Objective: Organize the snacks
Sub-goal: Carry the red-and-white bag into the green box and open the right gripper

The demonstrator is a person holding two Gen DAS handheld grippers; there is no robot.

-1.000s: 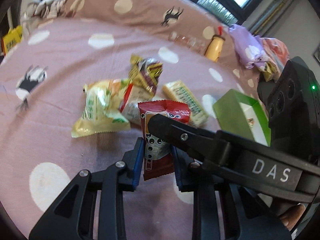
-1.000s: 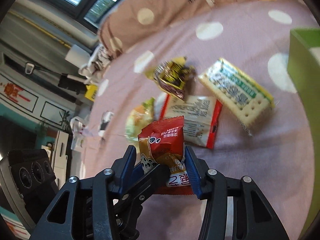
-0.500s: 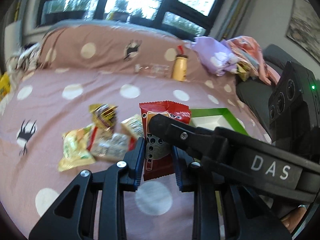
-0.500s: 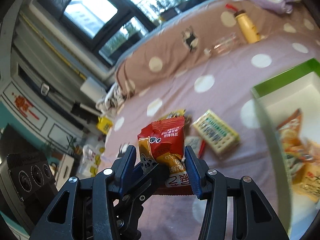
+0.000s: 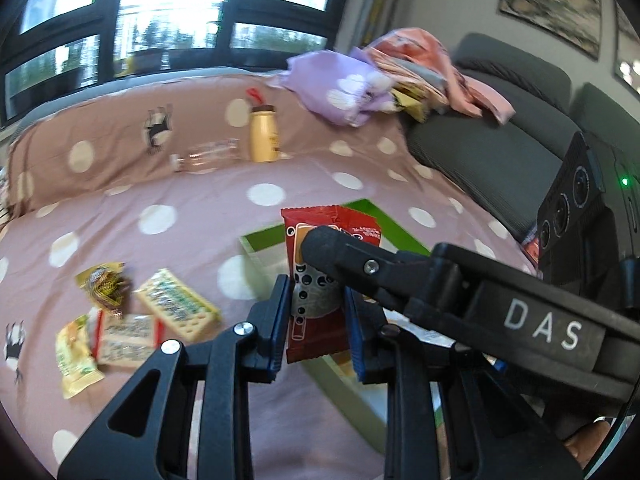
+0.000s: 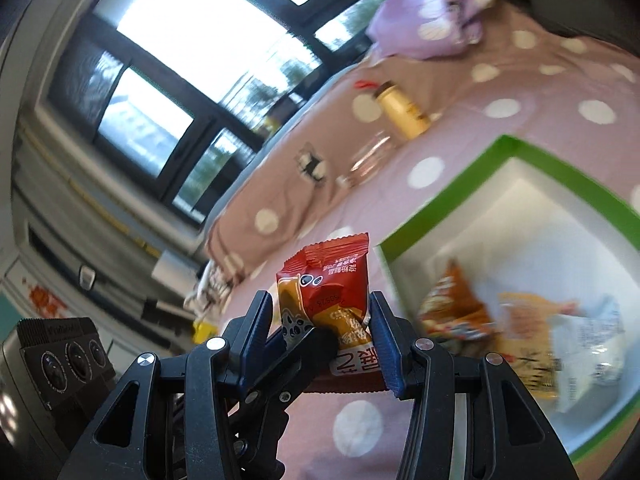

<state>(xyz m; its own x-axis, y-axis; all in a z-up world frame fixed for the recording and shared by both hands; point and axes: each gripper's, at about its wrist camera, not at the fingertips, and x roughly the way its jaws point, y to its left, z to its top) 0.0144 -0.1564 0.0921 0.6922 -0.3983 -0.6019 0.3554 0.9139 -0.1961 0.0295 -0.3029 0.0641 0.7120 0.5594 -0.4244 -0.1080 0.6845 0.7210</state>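
From your left wrist view, your left gripper [image 5: 318,326] is pinching the red snack packet [image 5: 320,276] between its blue pads, and the packet is standing upright in front of the green-rimmed box [image 5: 276,234], hiding part of its near wall. Your right gripper [image 5: 316,248] is reaching in from the right side of the box and pressing a black fingertip against the packet's upper face. To the left of the box, four loose snacks are lying on the pink dotted bedsheet [image 5: 160,216]: a cracker pack [image 5: 176,308] nearest the box, a dark gold wrapper [image 5: 105,285] beyond it, a red-edged sachet [image 5: 126,336] and a yellow-green bag [image 5: 74,356] farthest out. Behind the box, a yellow bottle [image 5: 263,134] is standing by the raised back of the bed. From your right wrist view, your right gripper [image 6: 320,322] is clamping the same red snack packet [image 6: 330,280] across its width, holding it just left of the green-rimmed box [image 6: 448,192], above the bedsheet. Your left gripper [image 6: 316,340] is crossing below, one fingertip touching the packet's lower half. Inside the box, an orange snack bag [image 6: 456,312] and a white-and-yellow bag [image 6: 560,340] are lying blurred on its white floor.
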